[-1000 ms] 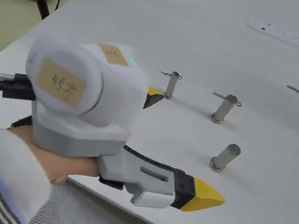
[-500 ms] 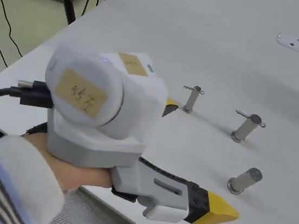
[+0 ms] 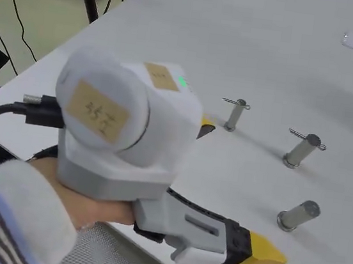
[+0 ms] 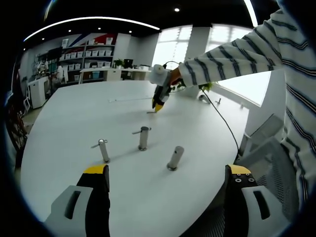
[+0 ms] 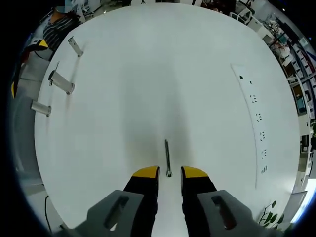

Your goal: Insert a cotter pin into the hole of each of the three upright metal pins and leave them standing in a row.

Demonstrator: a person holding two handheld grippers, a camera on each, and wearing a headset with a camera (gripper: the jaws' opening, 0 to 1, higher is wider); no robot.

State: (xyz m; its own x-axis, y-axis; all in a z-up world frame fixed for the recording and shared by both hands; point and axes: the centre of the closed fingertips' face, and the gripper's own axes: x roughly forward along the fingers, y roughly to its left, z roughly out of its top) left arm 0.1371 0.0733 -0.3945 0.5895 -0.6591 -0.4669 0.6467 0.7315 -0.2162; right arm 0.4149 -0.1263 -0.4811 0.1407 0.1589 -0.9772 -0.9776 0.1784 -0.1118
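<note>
Left gripper (image 3: 235, 191) hangs at the near edge of the table (image 3: 175, 35), jaws spread wide and holding nothing. Its body and the hand are out past the edge, and only the yellow tips reach in over the top. In the left gripper view all three pins stand ahead of the jaws, apart from them.

The bare pin (image 3: 298, 216) is nearest, close to that edge, upright, its hole unfilled. Behind it is the middle pin (image 3: 302, 150) with a cotter through its head. The far pin (image 3: 234, 115) sits further in, also with a cotter through it. The three make a bent line rather than a straight one, with clear gaps between them.

Across the table, well apart from the pins, the right gripper (image 5: 169, 173) points down at the loose cotter (image 5: 167, 155). Its jaws are only narrowly parted. The cotter lies flat on the table, its looped end right at the gap between the tips; I can't tell whether either tip touches it.

There's a wide bare run of white top between that cotter and the pins. The strip (image 5: 252, 118) lies off to one side in the right gripper view, well clear of the jaws.
</note>
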